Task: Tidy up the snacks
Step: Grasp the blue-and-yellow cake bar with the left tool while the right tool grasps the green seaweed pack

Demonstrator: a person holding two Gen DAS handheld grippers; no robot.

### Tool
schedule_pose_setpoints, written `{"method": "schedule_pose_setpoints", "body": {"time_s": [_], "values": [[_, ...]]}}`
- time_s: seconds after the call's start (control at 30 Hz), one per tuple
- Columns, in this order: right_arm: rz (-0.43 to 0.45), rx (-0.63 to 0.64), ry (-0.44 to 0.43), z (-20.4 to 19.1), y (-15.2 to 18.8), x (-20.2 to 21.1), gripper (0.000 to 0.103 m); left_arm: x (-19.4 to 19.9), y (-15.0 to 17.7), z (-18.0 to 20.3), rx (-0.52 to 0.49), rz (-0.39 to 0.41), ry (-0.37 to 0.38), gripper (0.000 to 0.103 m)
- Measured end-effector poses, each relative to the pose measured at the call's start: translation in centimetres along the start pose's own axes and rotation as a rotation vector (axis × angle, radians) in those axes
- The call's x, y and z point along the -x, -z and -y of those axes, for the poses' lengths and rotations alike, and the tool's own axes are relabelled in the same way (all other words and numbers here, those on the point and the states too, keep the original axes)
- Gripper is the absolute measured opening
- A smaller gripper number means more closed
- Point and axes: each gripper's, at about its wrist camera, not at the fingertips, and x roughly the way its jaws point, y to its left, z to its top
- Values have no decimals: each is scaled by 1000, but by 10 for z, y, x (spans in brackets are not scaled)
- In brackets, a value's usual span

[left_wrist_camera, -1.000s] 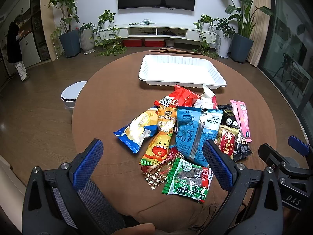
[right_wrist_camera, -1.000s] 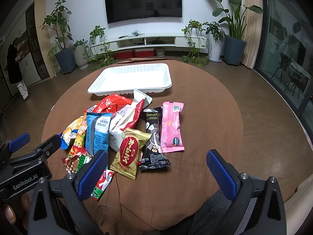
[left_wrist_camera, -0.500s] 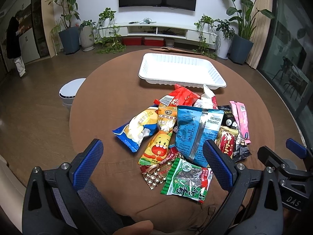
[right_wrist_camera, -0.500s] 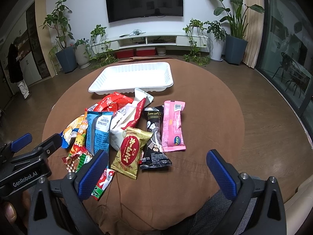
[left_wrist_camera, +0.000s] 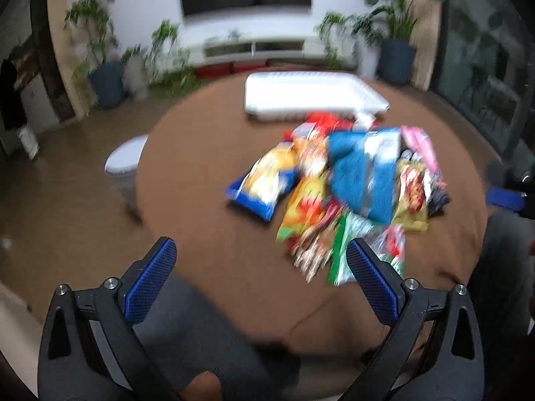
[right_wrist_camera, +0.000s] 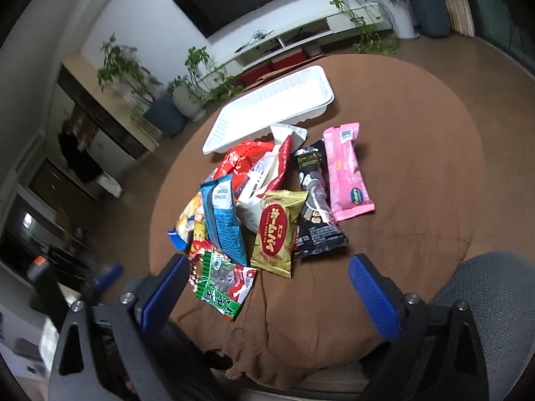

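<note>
Several snack packets lie in a heap on the round brown table (right_wrist_camera: pixel 418 127): a pink bar (right_wrist_camera: pixel 347 173), a black packet (right_wrist_camera: pixel 316 207), a gold packet (right_wrist_camera: pixel 276 234), a blue bag (right_wrist_camera: pixel 222 220) and a green packet (right_wrist_camera: pixel 220 285). Behind them sits an empty white tray (right_wrist_camera: pixel 267 110). In the blurred left wrist view the tray (left_wrist_camera: pixel 311 95) and the blue bag (left_wrist_camera: pixel 364 170) show too. My left gripper (left_wrist_camera: pixel 264 280) is open over the table's near edge, left of the heap. My right gripper (right_wrist_camera: pixel 267 294) is open, tilted, just short of the green and gold packets.
A white round bin (left_wrist_camera: pixel 125 163) stands on the floor left of the table. A grey chair seat (right_wrist_camera: pixel 485 304) lies under the right gripper. Potted plants, a TV unit and a person stand far back. The brown cloth right of the pink bar is bare.
Both grippers have swung: the left view has turned left and blurred, shifting the heap to the right. The right gripper has tilted and come closer over the snacks. Both stay open.
</note>
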Motion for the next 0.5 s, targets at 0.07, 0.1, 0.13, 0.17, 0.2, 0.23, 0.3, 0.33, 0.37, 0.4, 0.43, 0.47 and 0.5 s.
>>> {"method": "schedule_pose_setpoints", "body": {"time_s": [0.07, 0.1, 0.13, 0.17, 0.2, 0.23, 0.3, 0.33, 0.37, 0.4, 0.43, 0.47, 0.5], "values": [[-14, -11, -34, 3, 0, 3, 99, -2, 1, -9, 31, -10, -24, 103], [-26, -23, -62, 6, 1, 3, 99, -7, -1, -12, 35, -37, -25, 103], [-39, -39, -90, 8, 0, 4, 99, -14, -3, -15, 32, -67, -32, 103], [-55, -65, -128, 11, 0, 4, 99, -19, -7, -17, 24, -90, -24, 103], [-57, -87, -159, 13, 0, 1, 99, -22, -11, -19, 18, -96, 0, 103], [-52, -106, -185, 15, 1, 1, 99, -23, -16, -23, 16, -94, 32, 103], [-55, -153, -224, 19, 0, -3, 100, -26, -33, -30, -6, -95, 67, 103], [-69, -176, -240, 21, 1, -6, 100, -29, -46, -33, -41, -98, 86, 103], [-89, -179, -251, 19, 1, -9, 100, -33, -57, -34, -76, -102, 104, 103], [-112, -161, -261, 16, 1, -10, 100, -38, -67, -34, -107, -102, 127, 103], [-118, -110, -249, 8, 2, -11, 100, -44, -80, -36, -137, -103, 147, 103], [-112, -77, -234, 5, 1, -11, 100, -50, -88, -35, -175, -106, 175, 102], [-94, -8, -206, -5, 2, -9, 100, -55, -95, -30, -213, -114, 194, 102]]}}
